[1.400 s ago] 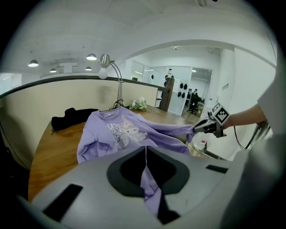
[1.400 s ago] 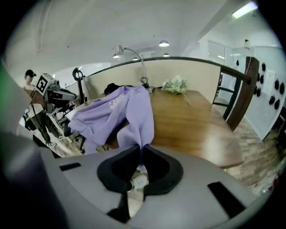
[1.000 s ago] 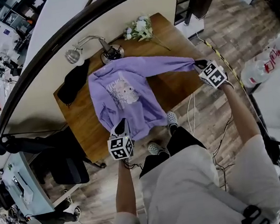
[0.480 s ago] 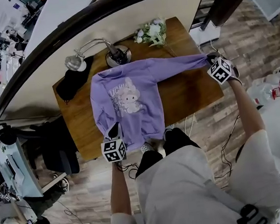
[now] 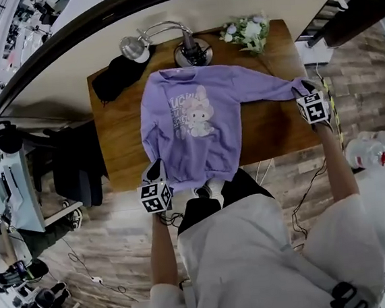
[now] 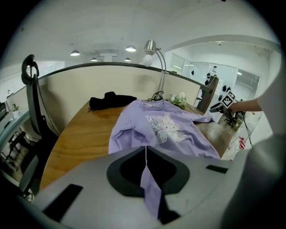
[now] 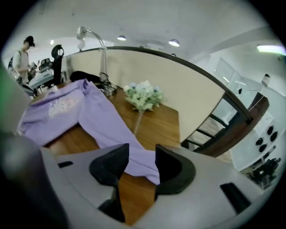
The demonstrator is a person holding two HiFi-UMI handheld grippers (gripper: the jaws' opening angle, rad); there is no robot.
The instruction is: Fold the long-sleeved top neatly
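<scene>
Long-sleeved top [image 5: 193,126], purple, lies print-side up, spread on the wooden bench [image 5: 120,143]. Left gripper [image 6: 146,154]: jaws closed on a fold of its fabric at the near edge. Right gripper [image 7: 142,151]: jaws have just been opening and stand apart, the outstretched sleeve's cuff [image 7: 145,165] lying between them.

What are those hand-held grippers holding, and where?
Left hand-held gripper: purple top, by its hem. Right hand-held gripper: nothing; its jaws have just been opening, sleeve cuff loose between them.
</scene>
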